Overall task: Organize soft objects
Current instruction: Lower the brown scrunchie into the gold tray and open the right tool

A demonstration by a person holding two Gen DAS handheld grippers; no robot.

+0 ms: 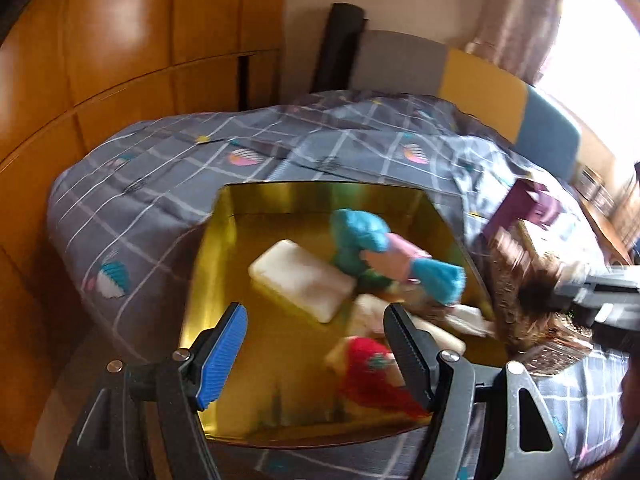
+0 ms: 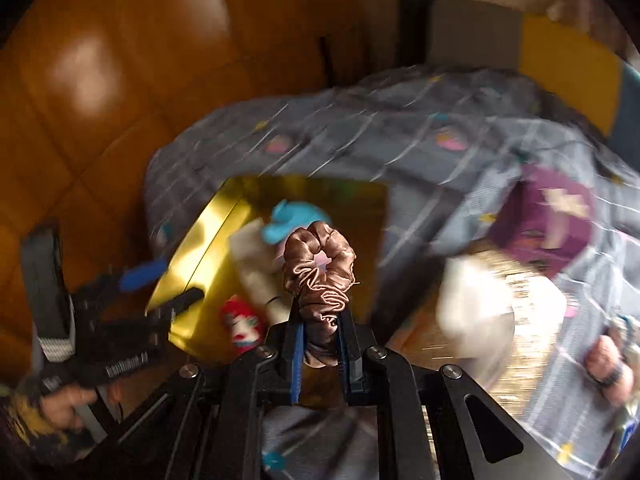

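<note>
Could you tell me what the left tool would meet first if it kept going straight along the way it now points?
Most likely the white pad lying in the gold box. The left tool is open and aims down into the box, with the pad just ahead between its fingers. Depth is hard to judge, so it might reach the bare box floor first.

Black claw [image 1: 316,354] with blue ribbed pads, silver screws; sleeve [image 2: 18,420] perhaps dark, yellow-patterned.

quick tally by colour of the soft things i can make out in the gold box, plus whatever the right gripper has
White or cream: 2, the white pad and a cream piece
Blue with pink: 1, the fluffy toy
Red: 1, the red item
Brown: 1, the satin scrunchie, clamped in the right gripper, not yet in the gold box
Total: 5; blur may hide more.
</note>
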